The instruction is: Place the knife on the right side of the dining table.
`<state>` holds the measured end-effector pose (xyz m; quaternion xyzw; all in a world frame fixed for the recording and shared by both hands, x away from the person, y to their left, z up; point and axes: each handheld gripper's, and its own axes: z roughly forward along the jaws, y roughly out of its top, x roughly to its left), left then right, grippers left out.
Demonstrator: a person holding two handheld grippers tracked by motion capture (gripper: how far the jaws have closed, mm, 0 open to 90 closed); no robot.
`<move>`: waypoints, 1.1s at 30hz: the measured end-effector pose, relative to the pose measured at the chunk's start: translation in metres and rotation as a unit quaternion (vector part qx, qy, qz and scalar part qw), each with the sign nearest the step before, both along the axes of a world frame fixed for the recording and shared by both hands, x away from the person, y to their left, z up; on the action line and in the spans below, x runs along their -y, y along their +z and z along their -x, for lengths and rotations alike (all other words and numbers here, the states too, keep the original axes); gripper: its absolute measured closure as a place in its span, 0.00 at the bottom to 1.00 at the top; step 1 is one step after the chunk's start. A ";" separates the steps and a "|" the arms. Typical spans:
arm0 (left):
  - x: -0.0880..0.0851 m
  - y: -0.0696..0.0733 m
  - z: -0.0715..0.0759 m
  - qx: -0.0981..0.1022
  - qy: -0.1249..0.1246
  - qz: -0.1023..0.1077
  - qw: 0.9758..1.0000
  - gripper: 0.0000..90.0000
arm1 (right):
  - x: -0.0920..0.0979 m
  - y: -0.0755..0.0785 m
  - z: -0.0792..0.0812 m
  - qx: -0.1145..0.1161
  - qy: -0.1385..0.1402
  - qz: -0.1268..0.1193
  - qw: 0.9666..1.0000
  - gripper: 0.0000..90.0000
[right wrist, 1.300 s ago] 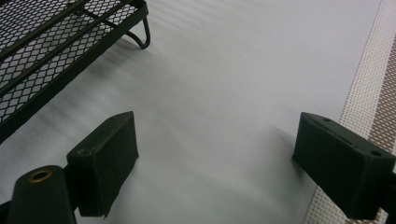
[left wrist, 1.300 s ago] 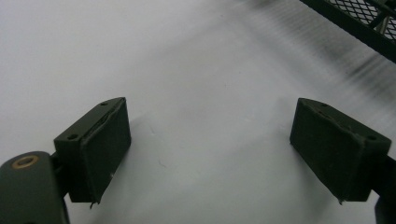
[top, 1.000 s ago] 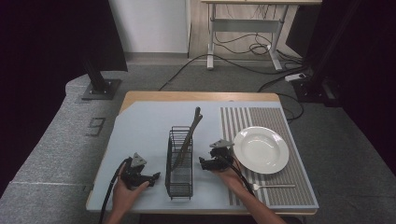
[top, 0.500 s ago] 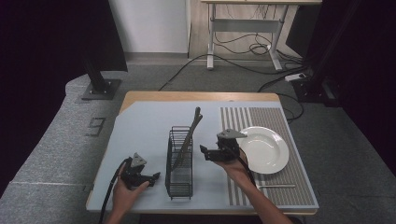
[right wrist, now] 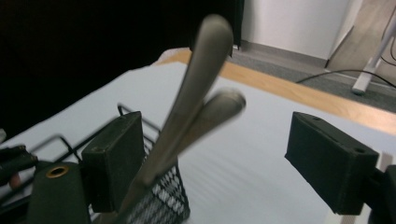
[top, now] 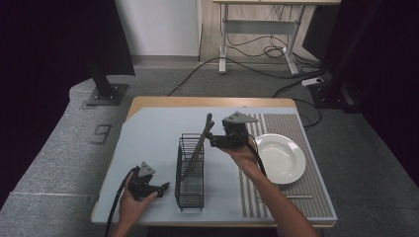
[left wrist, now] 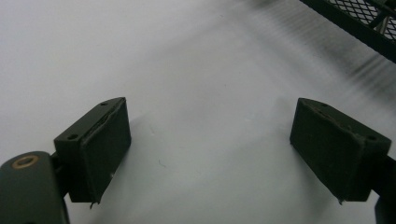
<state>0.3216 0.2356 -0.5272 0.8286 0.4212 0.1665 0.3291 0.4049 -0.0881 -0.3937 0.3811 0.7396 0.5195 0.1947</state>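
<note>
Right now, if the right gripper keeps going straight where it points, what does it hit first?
Likely the utensil handles sticking up from the wire basket; they sit between the open right gripper jaws, though depth is unclear.

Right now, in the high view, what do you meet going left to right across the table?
Left gripper → wire basket → right gripper → white plate.

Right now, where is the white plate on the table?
In the high view, the white plate lies on the ribbed mat at the table's right side, just right of the right gripper and the black wire basket.
</note>
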 end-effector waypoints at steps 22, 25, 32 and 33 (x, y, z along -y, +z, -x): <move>0.000 0.000 0.000 -0.001 0.000 0.000 1.000 0.13 | -0.019 0.015 -0.019 0.029 0.057 0.000 0.998 0.64; 0.000 0.000 0.000 -0.001 0.000 0.000 1.000 0.13 | -0.015 0.019 -0.014 0.034 0.078 -0.011 0.996 0.68; 0.000 0.000 0.000 -0.001 0.000 0.000 1.000 0.13 | -0.015 0.022 -0.002 0.036 0.113 -0.022 0.993 0.73; 0.000 0.000 0.000 0.000 0.000 0.000 1.000 0.13 | -0.016 0.020 -0.003 0.027 0.122 -0.025 0.992 0.75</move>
